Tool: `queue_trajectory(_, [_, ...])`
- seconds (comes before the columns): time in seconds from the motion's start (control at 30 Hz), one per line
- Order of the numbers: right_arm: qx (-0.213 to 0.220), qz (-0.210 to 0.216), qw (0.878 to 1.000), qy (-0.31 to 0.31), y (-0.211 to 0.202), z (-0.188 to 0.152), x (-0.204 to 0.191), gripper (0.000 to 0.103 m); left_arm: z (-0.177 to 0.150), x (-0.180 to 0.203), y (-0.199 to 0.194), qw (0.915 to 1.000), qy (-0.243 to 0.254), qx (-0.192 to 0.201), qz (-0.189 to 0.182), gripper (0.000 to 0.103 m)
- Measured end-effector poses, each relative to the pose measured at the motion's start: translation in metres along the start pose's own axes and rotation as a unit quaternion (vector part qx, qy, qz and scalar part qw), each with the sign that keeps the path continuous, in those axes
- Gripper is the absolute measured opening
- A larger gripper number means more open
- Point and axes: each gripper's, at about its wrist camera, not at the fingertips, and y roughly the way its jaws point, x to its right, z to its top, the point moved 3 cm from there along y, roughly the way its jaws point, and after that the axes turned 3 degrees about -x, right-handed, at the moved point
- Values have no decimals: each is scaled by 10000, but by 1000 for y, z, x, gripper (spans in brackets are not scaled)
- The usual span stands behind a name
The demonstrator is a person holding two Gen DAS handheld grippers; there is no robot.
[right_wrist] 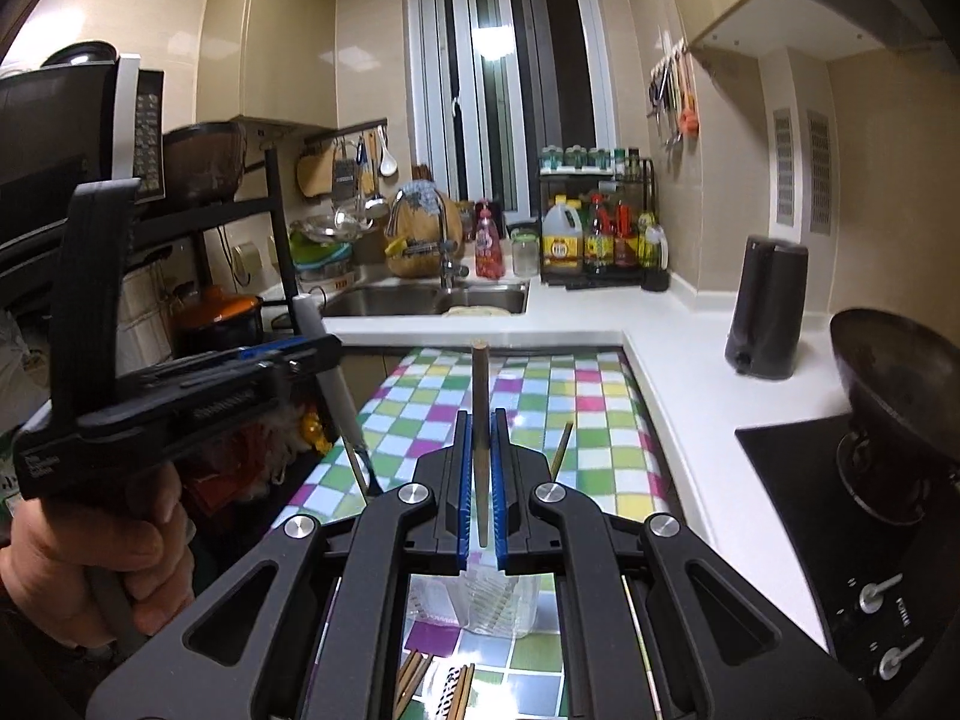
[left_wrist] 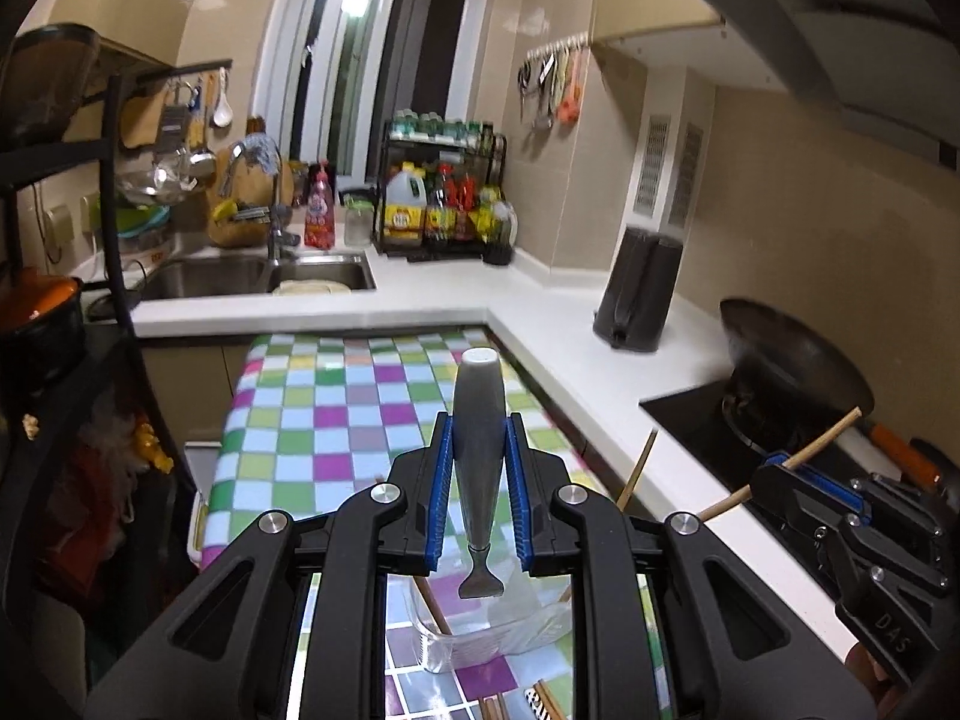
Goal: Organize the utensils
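We carry 2 utensils above the checkered desk [left_wrist: 336, 396], left gripper [left_wrist: 478, 480] jaws clamped on a grey-handled utensil [left_wrist: 477, 414], right gripper [right_wrist: 480, 480] jaws clamped on a chopstick [right_wrist: 480, 414]; next, lower both into the clear container [right_wrist: 495, 600] below

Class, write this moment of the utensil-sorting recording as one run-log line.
left gripper: shut on grey-handled utensil | right gripper: shut on chopstick | clear container: on checkered table, below both grippers
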Motion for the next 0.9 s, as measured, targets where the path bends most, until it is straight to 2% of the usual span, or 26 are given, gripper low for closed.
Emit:
queue_trajectory(0.23, [-377,51,9993,0,30,-28,-2,6,-39,4,40,9984,323,-452,126,18])
queue_trajectory(0.43, [-634,4,9980,-29,43,-51,-2,7,-57,5,54,9967,353,-700,222,19])
queue_trajectory(0.5, [-738,-19,9973,-46,44,-55,-3,12,-59,7,52,9965,414,-682,260,36])
queue_trajectory(0.53, [-732,-56,9973,-73,42,-56,-4,18,-59,9,50,9964,459,-654,292,44])
queue_trajectory(0.63, [-678,-215,9974,-152,33,-58,-7,33,-56,9,38,9966,480,-551,383,45])
queue_trajectory(0.67, [-673,-250,9973,-143,31,-58,-6,37,-54,8,31,9972,416,-502,369,48])
queue_trajectory(0.73, [-636,-317,9974,-80,23,-58,-5,38,-51,7,16,9980,338,-352,394,53])
queue_trajectory(0.9, [-416,-480,9980,55,-9,-58,-2,39,-52,14,-25,9979,370,-25,528,54])
